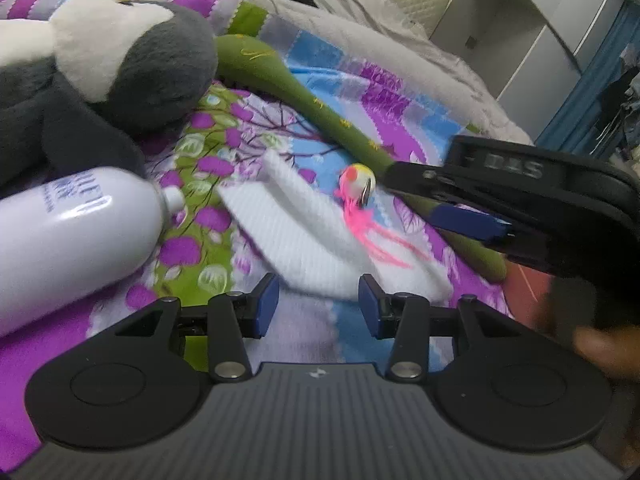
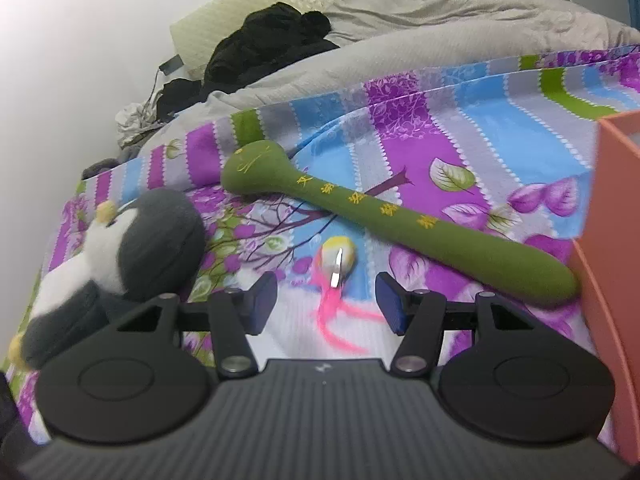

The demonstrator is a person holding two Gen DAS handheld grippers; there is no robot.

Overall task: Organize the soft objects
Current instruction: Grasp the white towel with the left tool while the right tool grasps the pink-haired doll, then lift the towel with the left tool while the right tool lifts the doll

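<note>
A grey and white plush penguin (image 1: 120,64) lies on the bedspread at the left; it also shows in the right wrist view (image 2: 132,248). A long green soft mallet (image 1: 304,92) lies diagonally across the bed (image 2: 400,220). A folded white cloth (image 1: 296,236) lies in front of my open, empty left gripper (image 1: 318,306). A small white ball with pink tassels (image 1: 356,184) rests on the cloth (image 2: 338,260). My right gripper (image 2: 326,304) is open and empty just short of the ball; it enters the left wrist view from the right (image 1: 480,208).
A white bottle (image 1: 68,240) lies at the left beside the penguin. An orange-pink bin (image 2: 612,260) stands at the right, touching the mallet's handle end. A grey duvet (image 2: 400,40) and dark clothes (image 2: 272,48) lie further back. A white cabinet (image 1: 520,28) stands beyond the bed.
</note>
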